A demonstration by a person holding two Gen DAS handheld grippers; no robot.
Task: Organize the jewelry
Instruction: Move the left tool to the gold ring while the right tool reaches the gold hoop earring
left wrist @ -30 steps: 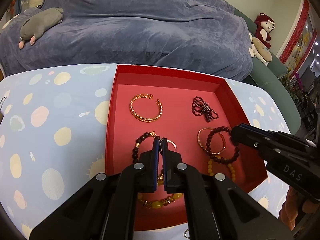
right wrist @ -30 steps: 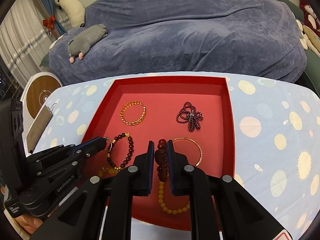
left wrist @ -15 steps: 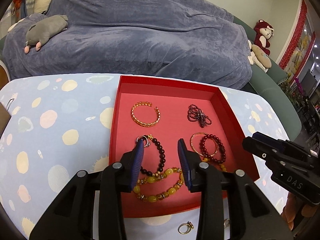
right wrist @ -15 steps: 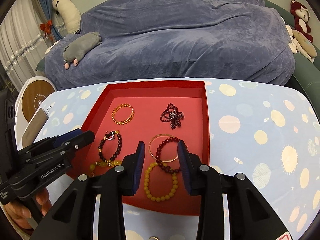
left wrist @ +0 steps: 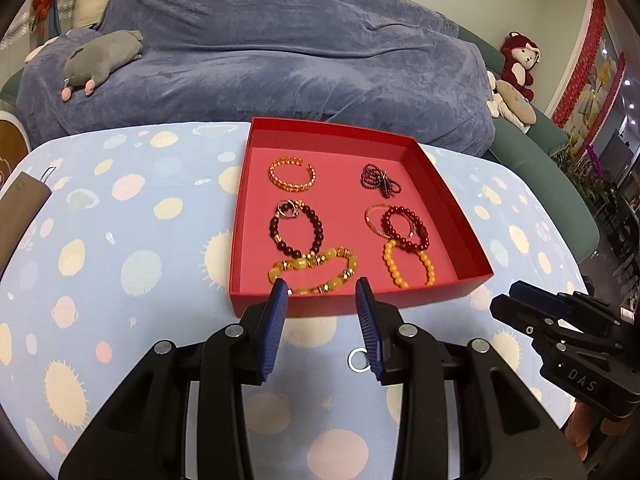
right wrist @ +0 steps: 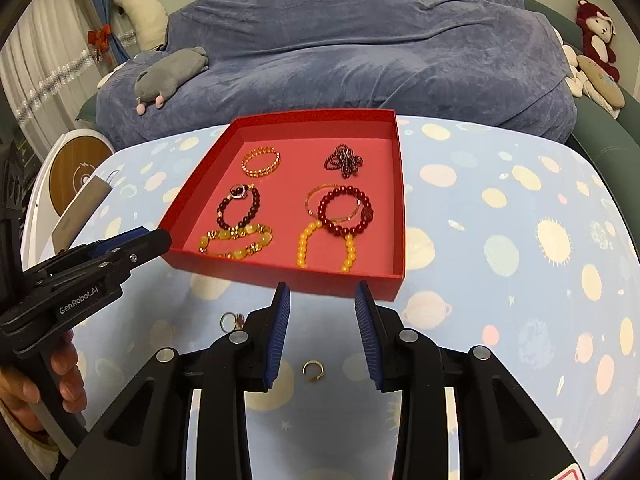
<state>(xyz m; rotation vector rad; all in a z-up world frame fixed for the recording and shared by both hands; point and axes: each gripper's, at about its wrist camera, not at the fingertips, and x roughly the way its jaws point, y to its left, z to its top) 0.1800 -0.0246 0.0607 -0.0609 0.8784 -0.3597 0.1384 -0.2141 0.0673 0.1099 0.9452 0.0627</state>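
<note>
Both claws held wide open and empty over the worktop point(right wrist: 500, 240), just short of the red tray point(left wrist: 440, 184).

Left claw point(left wrist: 322, 292) and right claw point(right wrist: 322, 296) are seen gripping nothing. Bracelets are laid inside the tray: gold bangle point(left wrist: 291, 174), dark bead cluster point(left wrist: 380, 180), dark bead bracelet point(left wrist: 296, 228), red bead bracelet point(right wrist: 346, 210), two yellow ones at the near wall. Two rings point(right wrist: 313, 371) point(right wrist: 230, 320) are left on the worktop outside it.

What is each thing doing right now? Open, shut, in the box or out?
left gripper: open, empty
right gripper: open, empty
red box: lidless, on the table
dark red bead bracelet: in the box, overlapping a thin gold bangle
gold ring: on the table, outside the box
</note>
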